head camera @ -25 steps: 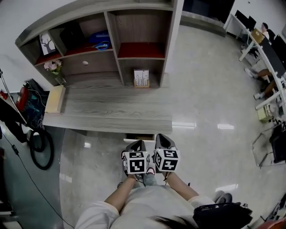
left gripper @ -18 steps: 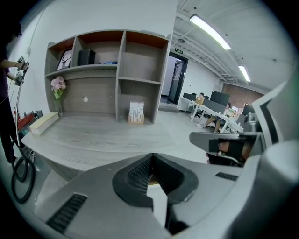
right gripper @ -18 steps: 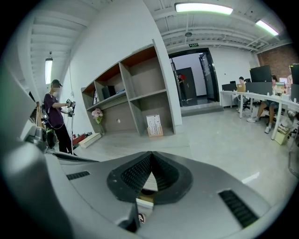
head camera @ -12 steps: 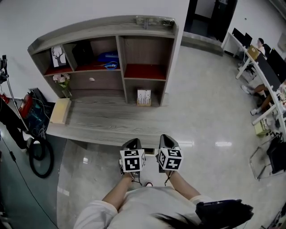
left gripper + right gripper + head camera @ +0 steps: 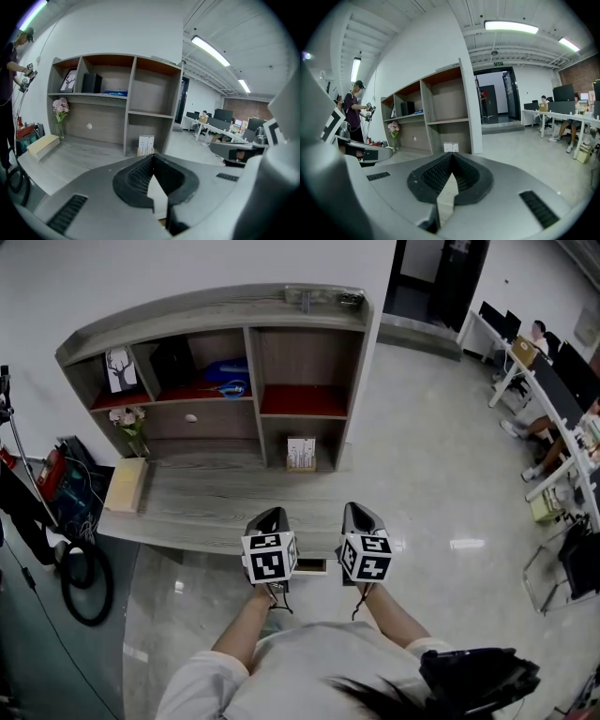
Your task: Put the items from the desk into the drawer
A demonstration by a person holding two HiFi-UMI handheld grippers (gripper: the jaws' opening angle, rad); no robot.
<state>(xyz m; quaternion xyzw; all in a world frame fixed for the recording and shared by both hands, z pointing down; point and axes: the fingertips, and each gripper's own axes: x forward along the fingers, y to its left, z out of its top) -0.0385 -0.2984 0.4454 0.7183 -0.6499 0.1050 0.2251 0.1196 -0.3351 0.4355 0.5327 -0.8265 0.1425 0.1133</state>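
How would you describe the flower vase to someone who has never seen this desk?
Find the grey wooden desk with shelves above it. At its left end, next to a pale flat box, stands a slim vase. It alone holds pink flowers.

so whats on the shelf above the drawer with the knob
A framed picture, a black box and a blue item lying flat. Whatever is behind the black box is covered, and the drawer is shut, so its inside is hidden.

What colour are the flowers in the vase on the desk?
The flowers are pale pink; the left gripper view shows them best.
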